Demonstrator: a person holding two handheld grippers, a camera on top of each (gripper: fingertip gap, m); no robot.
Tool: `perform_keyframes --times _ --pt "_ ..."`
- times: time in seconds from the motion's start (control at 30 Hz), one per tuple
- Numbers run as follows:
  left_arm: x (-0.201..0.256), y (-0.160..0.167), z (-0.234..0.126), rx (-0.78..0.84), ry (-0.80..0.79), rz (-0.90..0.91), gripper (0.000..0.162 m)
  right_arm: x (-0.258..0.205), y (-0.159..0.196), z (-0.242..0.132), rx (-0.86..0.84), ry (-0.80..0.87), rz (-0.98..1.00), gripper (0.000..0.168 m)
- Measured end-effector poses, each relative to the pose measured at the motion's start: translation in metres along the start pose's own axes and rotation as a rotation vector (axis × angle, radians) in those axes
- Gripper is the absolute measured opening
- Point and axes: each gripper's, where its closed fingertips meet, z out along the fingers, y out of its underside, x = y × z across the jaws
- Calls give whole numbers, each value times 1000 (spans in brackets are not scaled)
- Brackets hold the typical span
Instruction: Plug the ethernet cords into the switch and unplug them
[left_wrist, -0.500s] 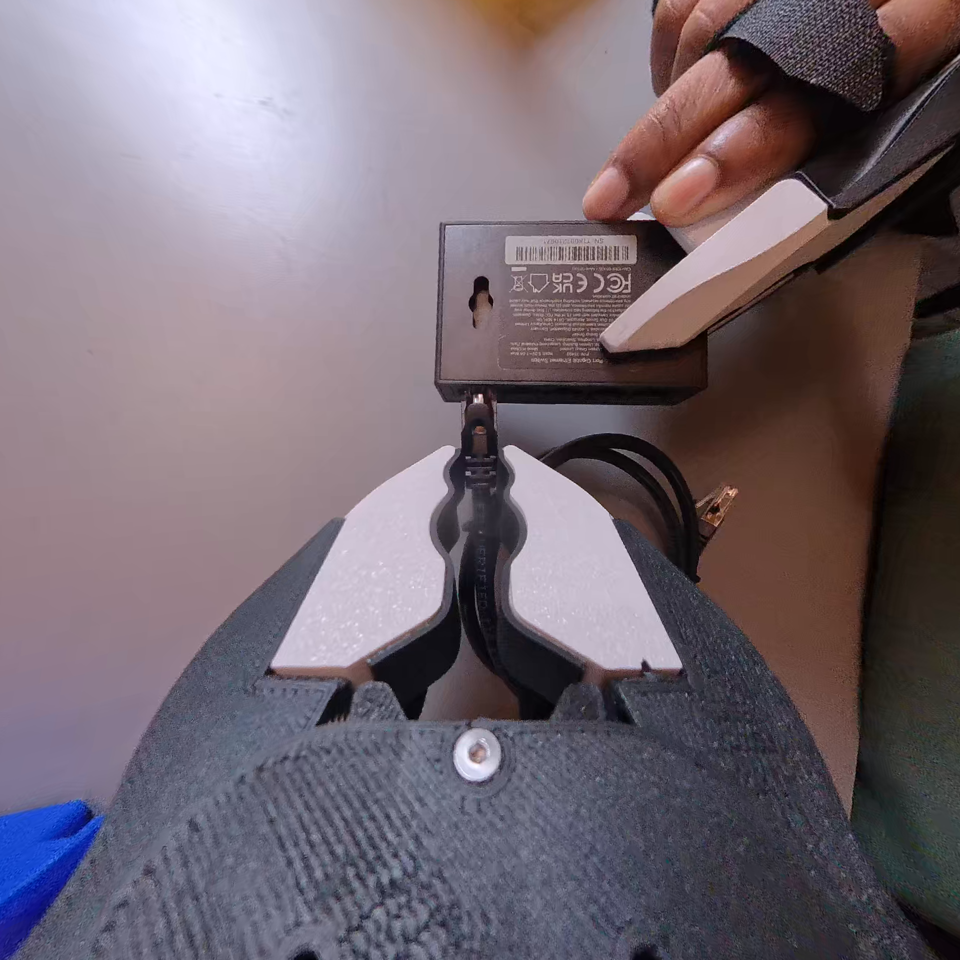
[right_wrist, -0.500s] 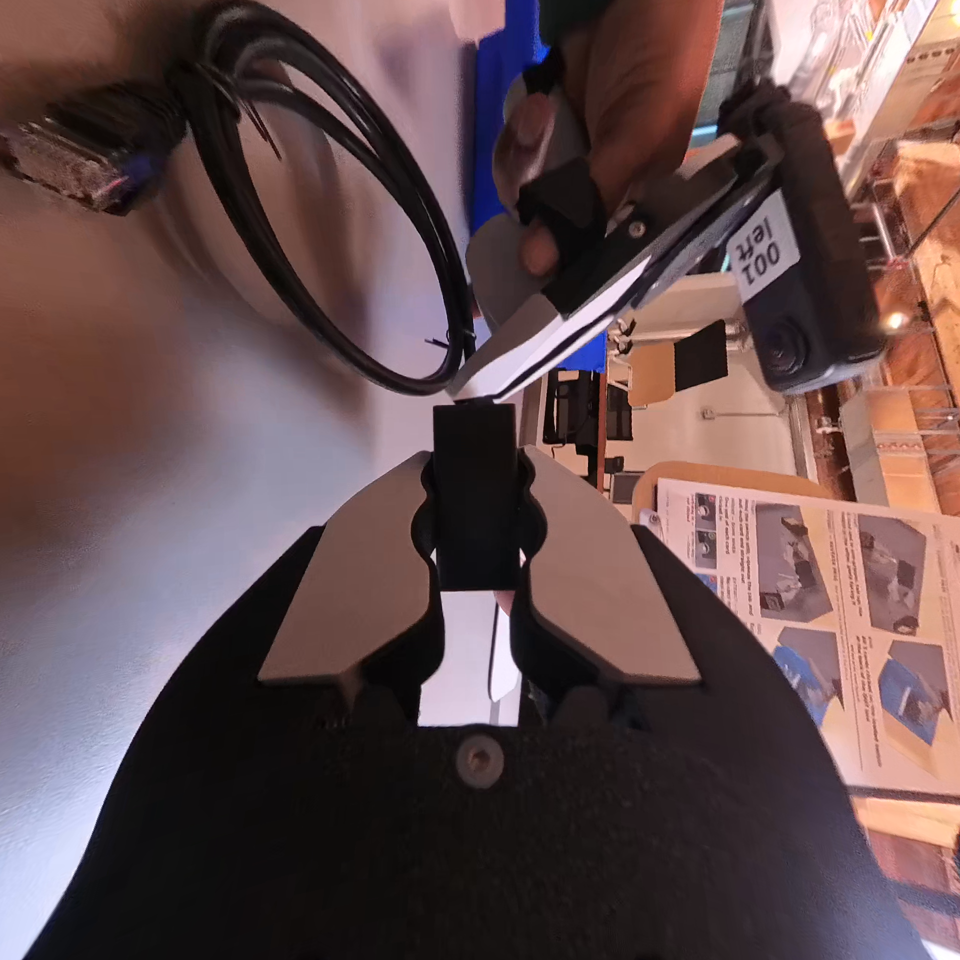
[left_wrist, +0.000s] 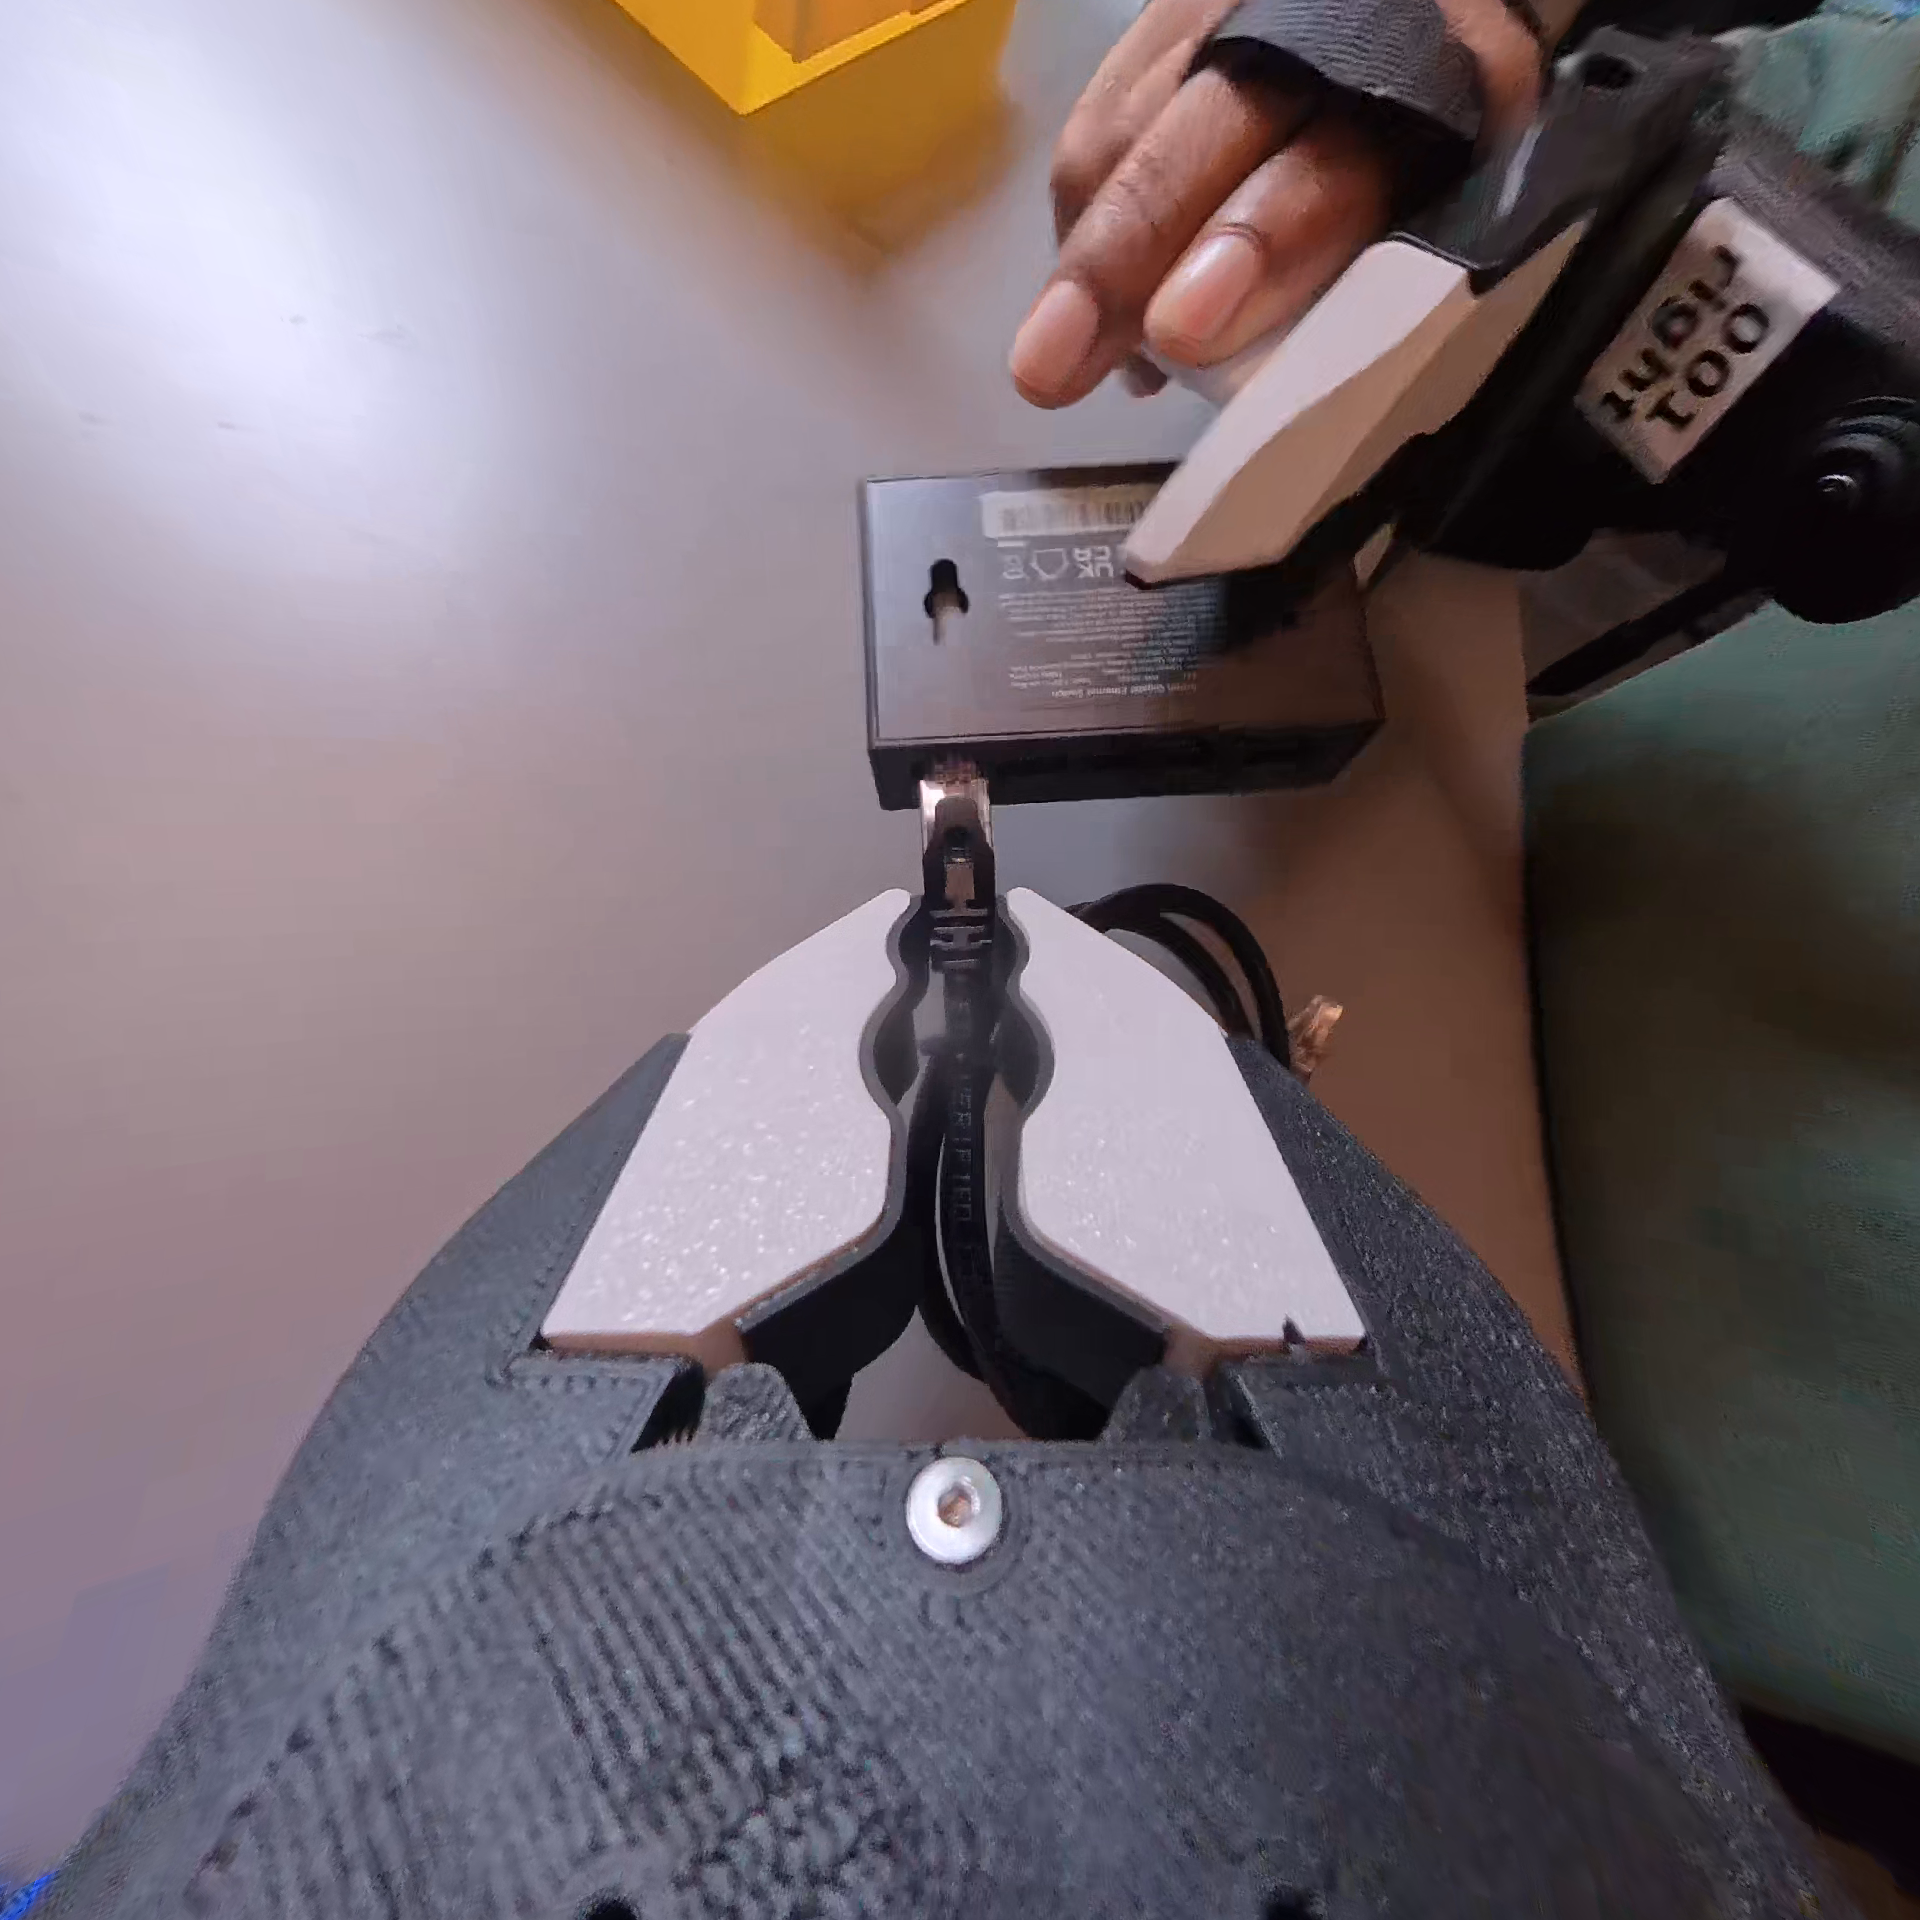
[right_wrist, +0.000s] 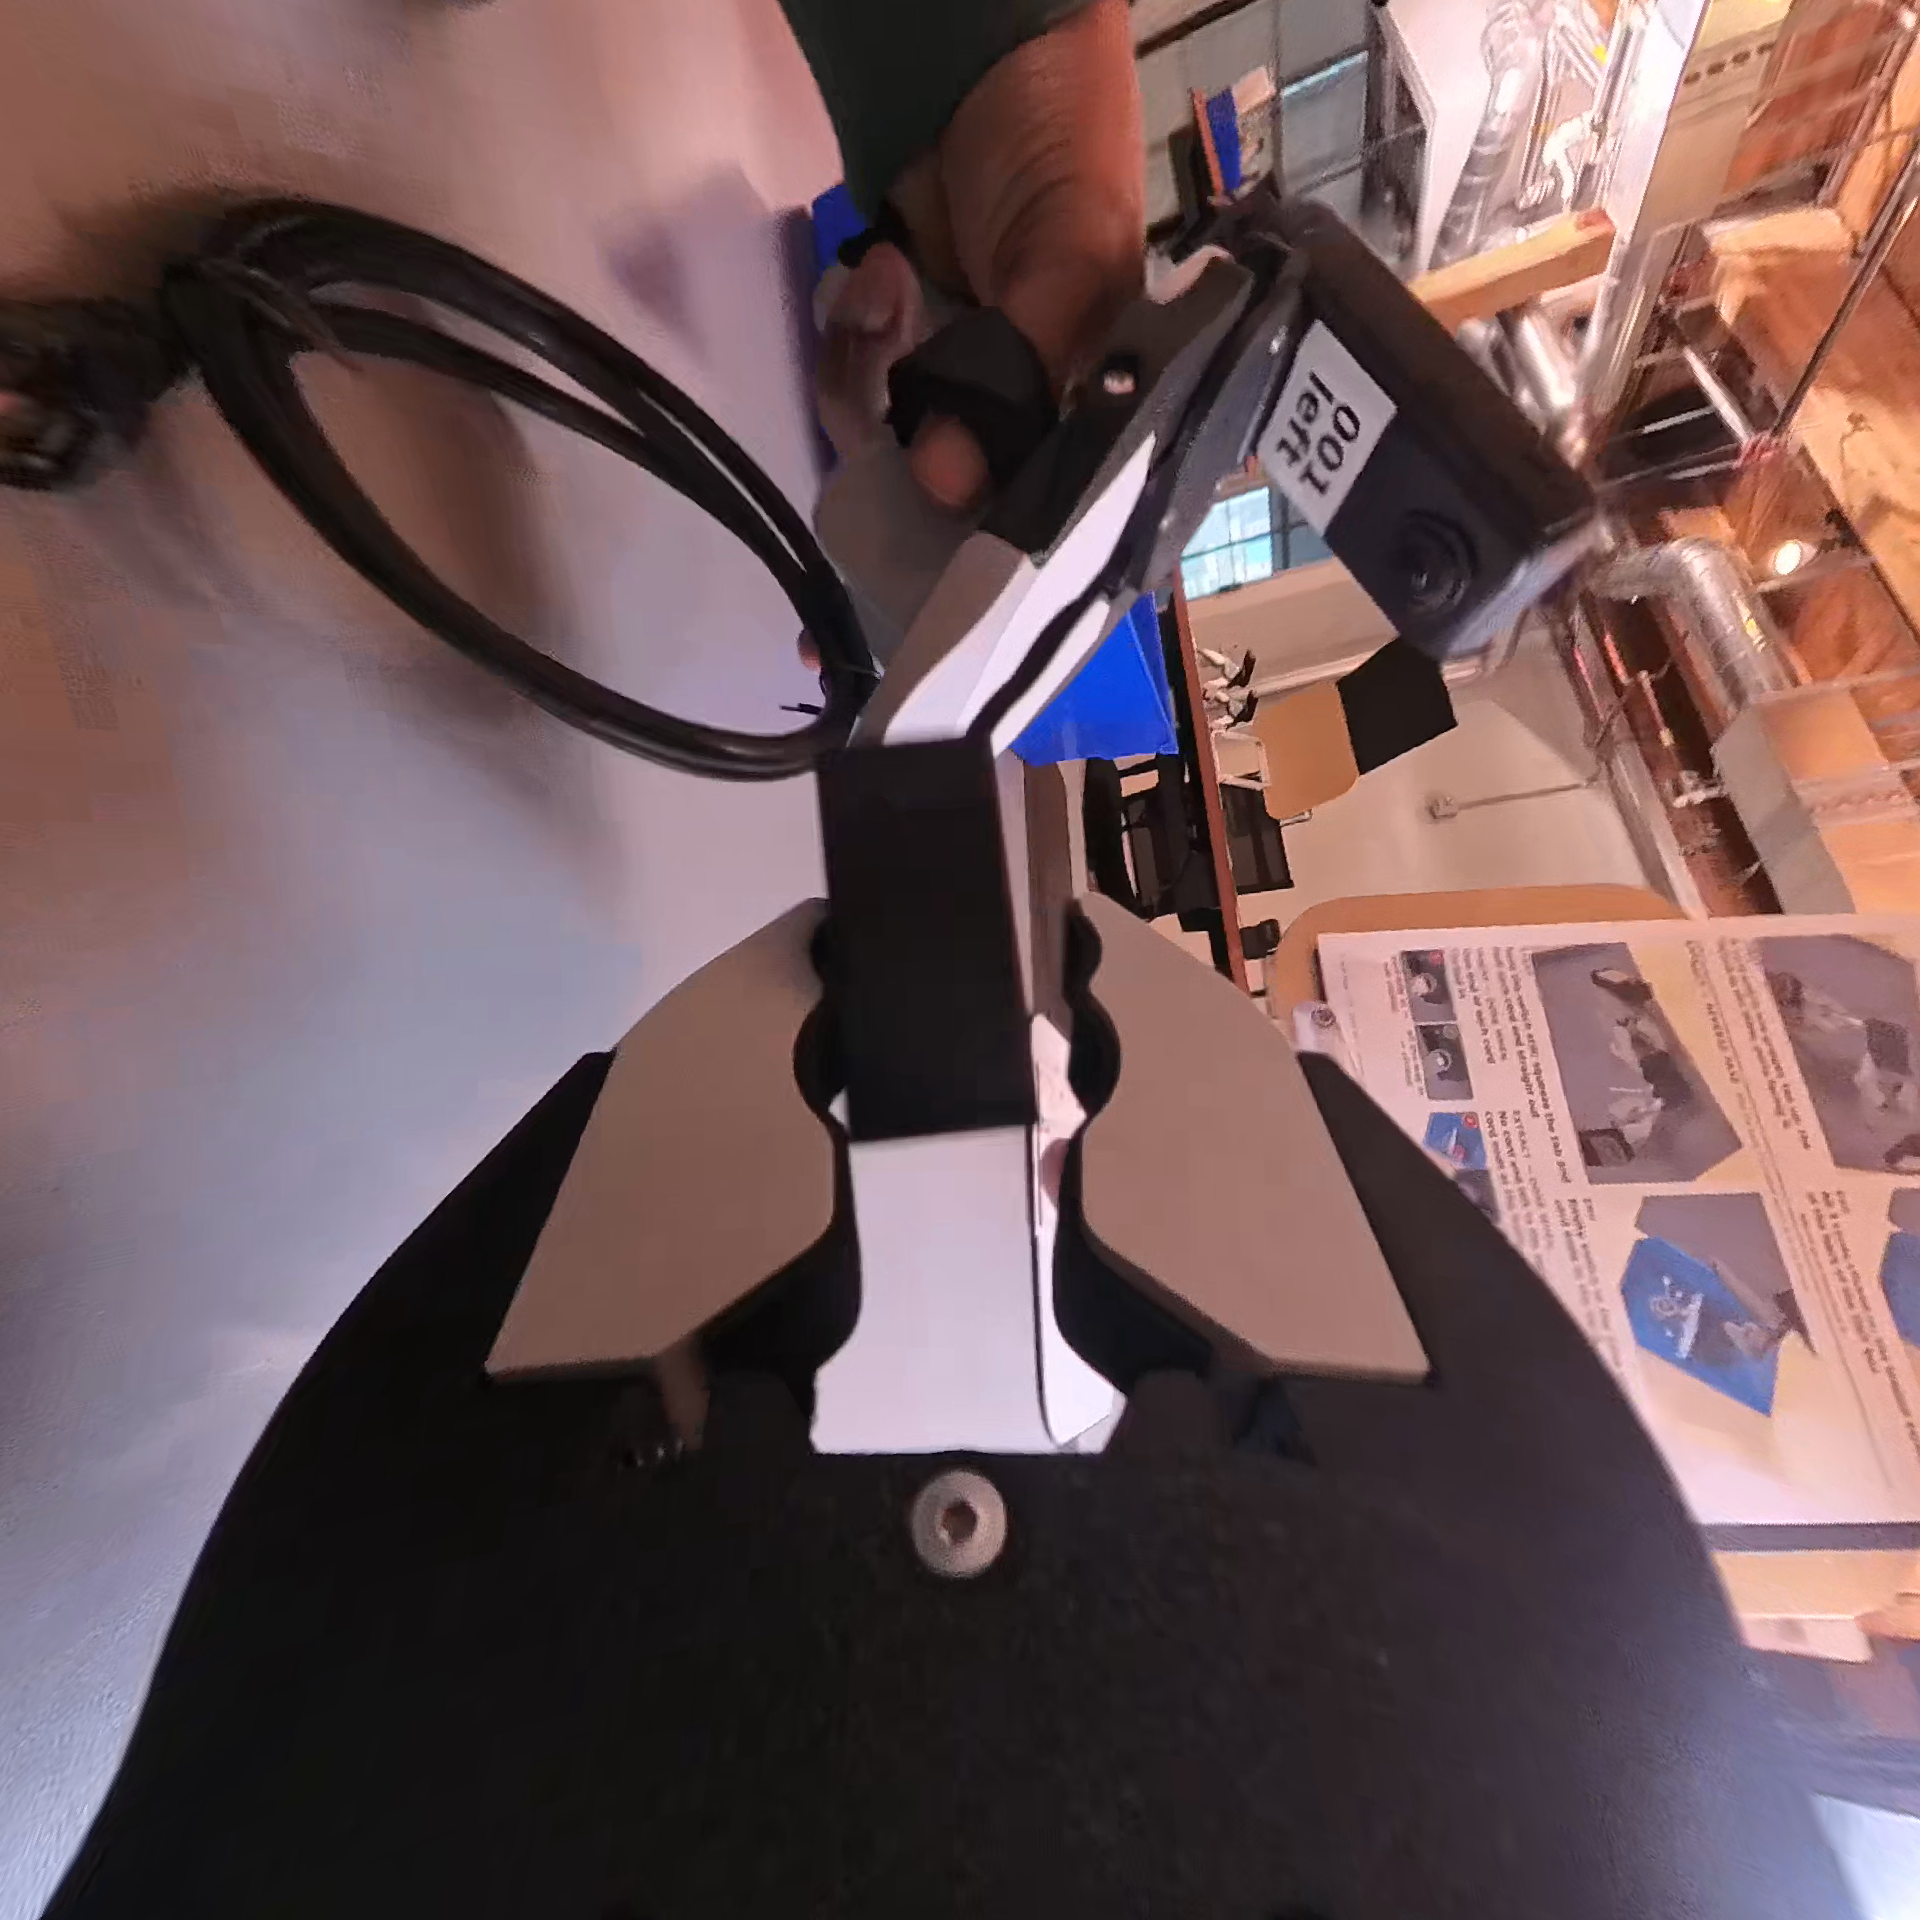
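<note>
Table (left_wrist: 364, 520) is grey; the black switch (left_wrist: 1039, 665) is lifted off it, label side up, clamped in the right gripper (right_wrist: 945, 1039), whose fingers are closed on its body. Left gripper (left_wrist: 956, 935) is pinched shut on the black ethernet cord (left_wrist: 956, 1132) just behind the plug (left_wrist: 954, 821), whose tip sits in the leftmost port. Can't tell if it's latched; looks like one plug or unplug in hand, the coil's free plug (left_wrist: 1311, 1023) unplugged.

Right gripper (right_wrist: 951, 966) clamps black switch (right_wrist: 920, 935) edge-on between both fingers. Left gripper (right_wrist: 940, 717) meets its far end. Coiled black cord (right_wrist: 540, 582) lies on table (right_wrist: 312, 935) behind.
</note>
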Motion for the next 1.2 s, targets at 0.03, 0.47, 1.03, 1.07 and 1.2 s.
perform_keyframes --times 0.03,0.47,1.03,1.07,1.2 --pt "5 -2 0 12 31 -5 12 2 2 0 -7 -8 24 46" --pt "11 3 5 -41 40 0 12 -12 -13 -4 45 -72 -30 30" --pt "23 2 7 -17 145 -51 12 -12 11 -3 -13 -115 52 30" --pt "23 2 7 -14 148 -50 12 -13 10 -3 -17 -121 55 30" --pt "29 2 6 -30 153 -10 12 -13 3 -6 24 -136 72 30"
